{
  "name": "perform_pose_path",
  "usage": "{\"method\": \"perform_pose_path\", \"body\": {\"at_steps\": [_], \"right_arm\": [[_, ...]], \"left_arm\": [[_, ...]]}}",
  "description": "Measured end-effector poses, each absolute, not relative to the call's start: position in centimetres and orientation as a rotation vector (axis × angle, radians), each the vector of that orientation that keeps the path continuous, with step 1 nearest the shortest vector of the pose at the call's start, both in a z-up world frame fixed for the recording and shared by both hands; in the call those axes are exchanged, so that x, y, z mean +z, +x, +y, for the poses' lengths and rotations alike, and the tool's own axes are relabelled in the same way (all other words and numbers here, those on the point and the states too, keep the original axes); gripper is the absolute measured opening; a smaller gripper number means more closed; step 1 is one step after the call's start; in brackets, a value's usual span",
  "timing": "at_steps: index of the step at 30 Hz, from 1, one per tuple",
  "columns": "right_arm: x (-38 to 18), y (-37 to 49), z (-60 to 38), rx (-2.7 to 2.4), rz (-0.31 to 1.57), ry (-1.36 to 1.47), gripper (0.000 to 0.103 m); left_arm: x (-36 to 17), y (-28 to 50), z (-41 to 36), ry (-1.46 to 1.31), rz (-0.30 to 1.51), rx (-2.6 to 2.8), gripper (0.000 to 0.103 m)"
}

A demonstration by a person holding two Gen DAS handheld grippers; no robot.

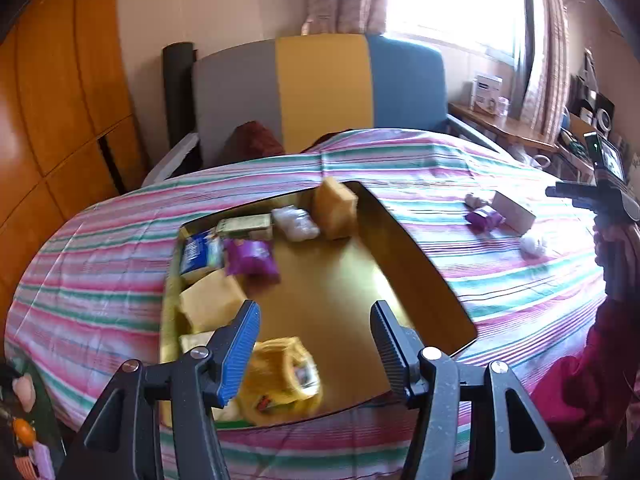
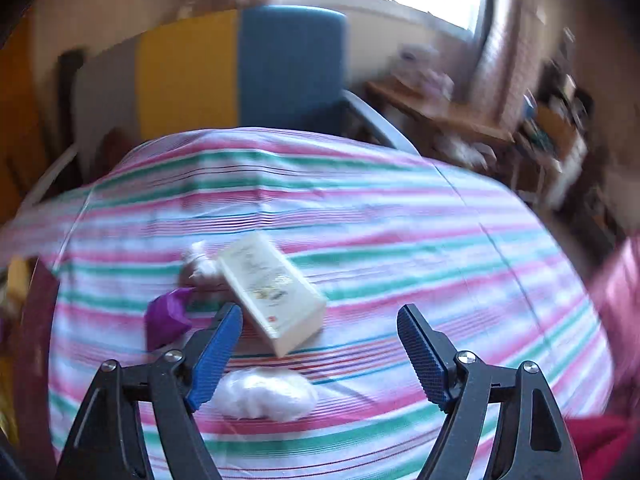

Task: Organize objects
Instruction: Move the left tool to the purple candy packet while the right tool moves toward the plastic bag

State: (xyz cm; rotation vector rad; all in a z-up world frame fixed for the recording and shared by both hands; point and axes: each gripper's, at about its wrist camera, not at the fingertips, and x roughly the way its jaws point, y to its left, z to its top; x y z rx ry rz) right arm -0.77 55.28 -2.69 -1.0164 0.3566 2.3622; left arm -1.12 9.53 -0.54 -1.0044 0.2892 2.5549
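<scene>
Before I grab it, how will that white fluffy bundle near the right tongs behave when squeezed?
The white fluffy bundle looks soft and shapeless, so it will probably squash rather than resist. It seems light for its bulk. Its surface looks like a glossy clear wrap, so it might slip; it lies flat on the striped cloth, unlikely to roll.

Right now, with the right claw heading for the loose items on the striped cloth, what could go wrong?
1. The white box, purple packet and small wrapped item lie bunched together, so the open right claw could nudge neighbours or pinch two.
2. The soft white bag could be missed, lying low by the left finger.
3. The picture is blurred; aiming may be off.
</scene>
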Motion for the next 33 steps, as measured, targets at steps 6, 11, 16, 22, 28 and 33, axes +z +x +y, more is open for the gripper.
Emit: {"method": "perform_pose_path", "body": {"at_steps": [6, 11, 16, 22, 28, 33], "right_arm": [[-3.7, -0.1, 57.4, 2.296, 0.509, -1.038, 0.082], [-3.9, 0.4, 57.8, 2.284, 0.566, -1.036, 0.086], [-3.9, 0.8, 58.2, 2.271, 0.608, -1.025, 0.088], [-3.7, 1.1, 58.6, 2.274, 0.649, -1.005, 0.088], [-3.6, 1.4, 59.0, 2.284, 0.694, -0.988, 0.088], [-3.7, 1.5, 59.2, 2.29, 0.73, -0.989, 0.088]], "left_arm": [[-0.7, -1.0, 13.2, -0.995, 0.341, 2.471, 0.058], [-0.7, -0.7, 16.0, -0.984, 0.382, 2.42, 0.058], [-0.7, -0.7, 18.5, -0.97, 0.422, 2.376, 0.058], [-1.0, -1.4, 21.4, -1.006, 0.42, 2.303, 0.058], [-1.8, -2.5, 24.9, -1.046, 0.431, 2.237, 0.058], [-2.5, -4.2, 28.0, -1.099, 0.421, 2.187, 0.058]]}}
